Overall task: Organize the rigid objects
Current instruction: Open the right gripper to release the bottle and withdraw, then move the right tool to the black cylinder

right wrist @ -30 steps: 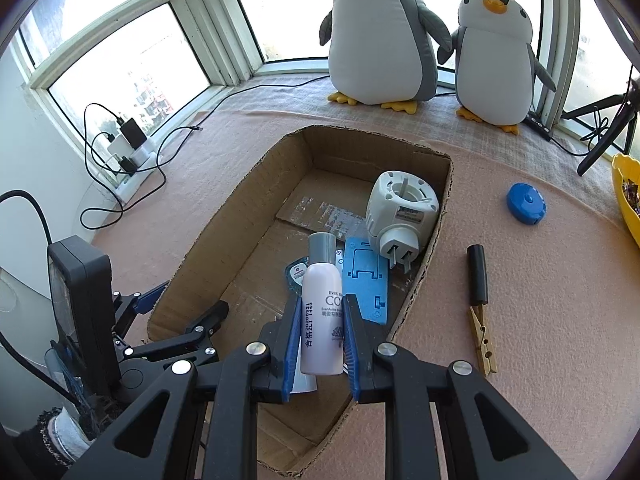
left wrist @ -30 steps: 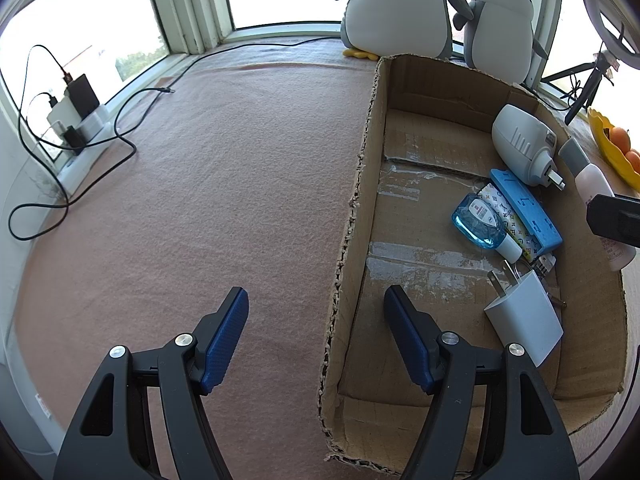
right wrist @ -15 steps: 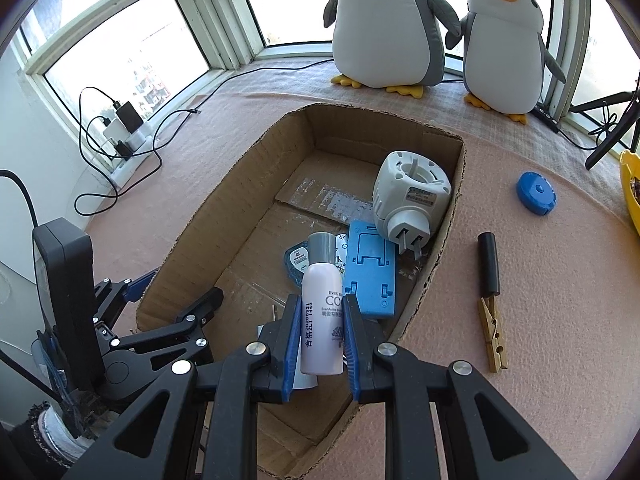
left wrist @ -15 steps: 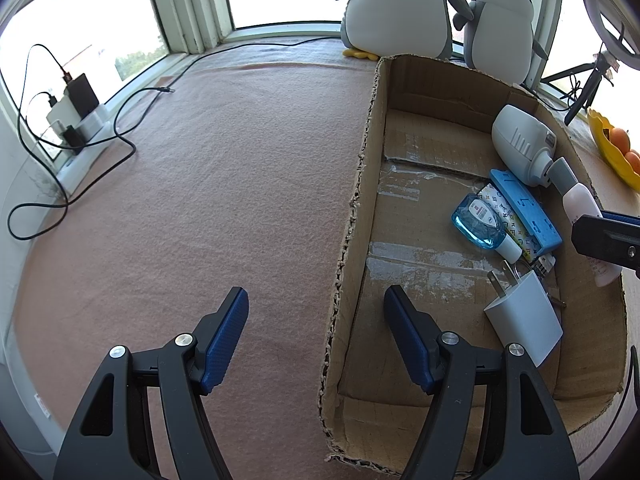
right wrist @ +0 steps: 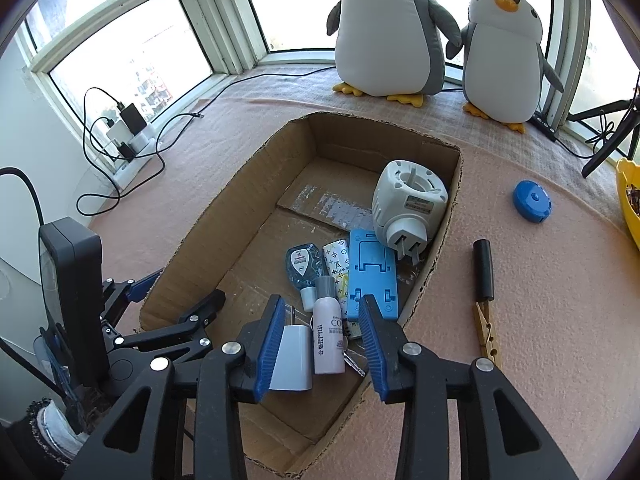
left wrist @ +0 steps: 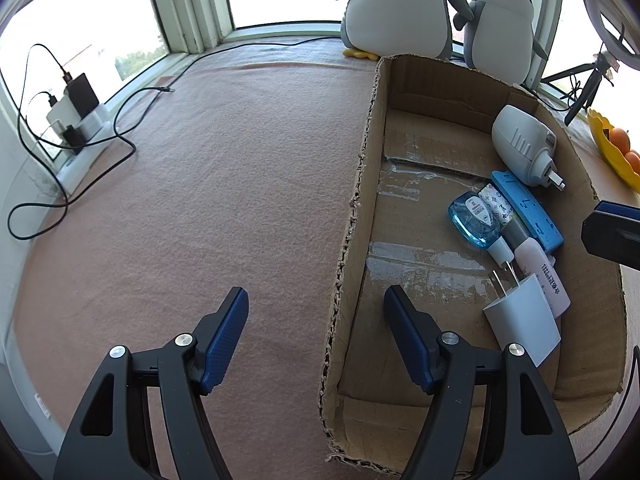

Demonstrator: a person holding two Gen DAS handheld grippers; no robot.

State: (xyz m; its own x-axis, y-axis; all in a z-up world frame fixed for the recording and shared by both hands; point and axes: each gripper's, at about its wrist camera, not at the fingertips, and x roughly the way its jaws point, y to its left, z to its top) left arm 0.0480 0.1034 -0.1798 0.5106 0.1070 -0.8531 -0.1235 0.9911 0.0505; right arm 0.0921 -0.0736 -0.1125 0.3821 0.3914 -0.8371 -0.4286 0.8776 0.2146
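A white lotion bottle (right wrist: pixel 328 340) with a grey cap lies in the cardboard box (right wrist: pixel 224 200), beside a white charger (right wrist: pixel 294 354). My right gripper (right wrist: pixel 323 300) hangs above it. Its jaws are opening, and the pads stand clear of the bottle on both sides. The box also holds a blue liquid bottle (right wrist: pixel 306 264), a blue stand (right wrist: pixel 372 276) and a white plug-in device (right wrist: pixel 408 204). My left gripper (left wrist: pixel 315 292) is open and straddles the box's left wall (left wrist: pixel 352 220) without touching it. The lotion bottle (left wrist: pixel 540 264) also shows in the left wrist view.
On the pink cloth right of the box lie a black cylinder (right wrist: pixel 484 270), a wooden clothespin (right wrist: pixel 488 328) and a blue tape measure (right wrist: pixel 532 201). Two plush penguins (right wrist: pixel 390 32) stand behind the box. A power strip with cables (right wrist: pixel 128 136) sits at the left window, and a yellow bowl (right wrist: pixel 628 196) at the right edge.
The right jaws have spread and let go of the lotion bottle, which now lies in the box by the charger. The left gripper has not moved.
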